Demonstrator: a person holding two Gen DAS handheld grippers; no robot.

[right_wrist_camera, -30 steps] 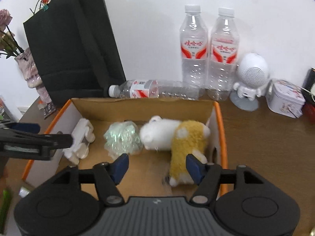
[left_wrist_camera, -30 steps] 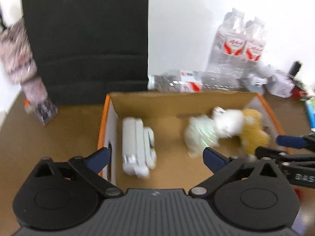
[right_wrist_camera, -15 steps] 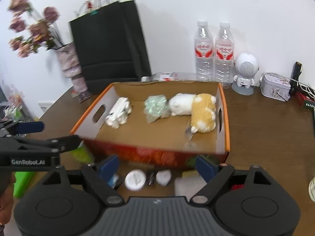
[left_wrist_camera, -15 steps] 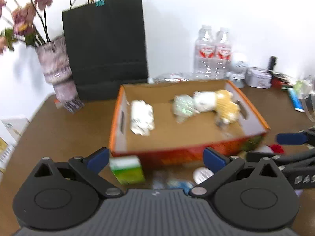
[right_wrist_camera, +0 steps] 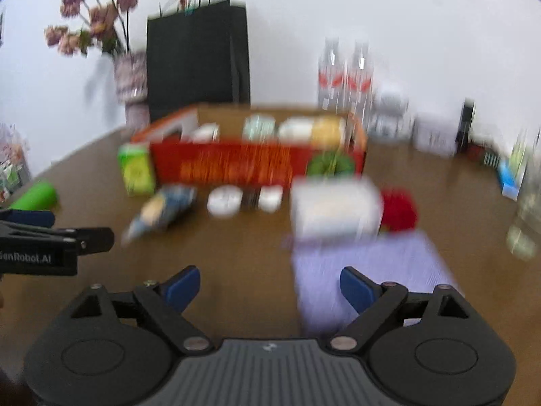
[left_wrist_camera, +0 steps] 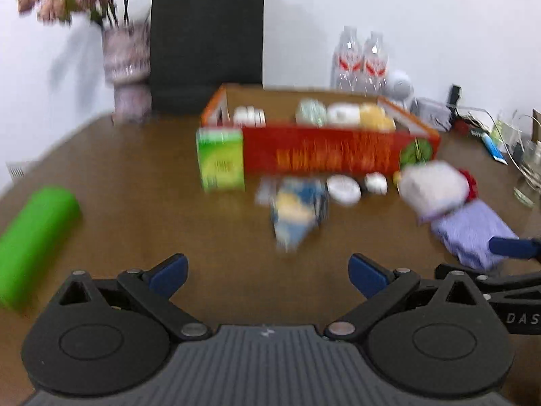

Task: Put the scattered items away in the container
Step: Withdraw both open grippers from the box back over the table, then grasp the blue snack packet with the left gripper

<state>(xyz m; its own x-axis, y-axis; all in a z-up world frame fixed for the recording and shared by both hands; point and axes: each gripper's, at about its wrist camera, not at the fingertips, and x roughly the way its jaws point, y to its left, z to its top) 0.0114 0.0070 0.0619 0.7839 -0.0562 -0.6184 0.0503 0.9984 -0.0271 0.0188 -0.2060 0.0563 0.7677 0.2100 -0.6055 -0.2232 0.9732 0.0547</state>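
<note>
The red and orange cardboard box stands mid-table and holds a white item, a pale green bundle and white and yellow plush toys. In front of it lie a green carton, a blue and yellow packet, a white round tin, a small white item, a white pack, a red item and a lilac cloth pack. My left gripper is open and empty, short of the packet. My right gripper is open and empty, its right finger over the lilac pack.
A green cylinder lies at the left table edge. A vase of flowers, a black paper bag, water bottles, a white speaker figure and small clutter line the back wall. Both views are motion-blurred.
Both grippers have pulled back and down from above the box to low over the table in front of it. The scattered items in front of the box have come into view.
</note>
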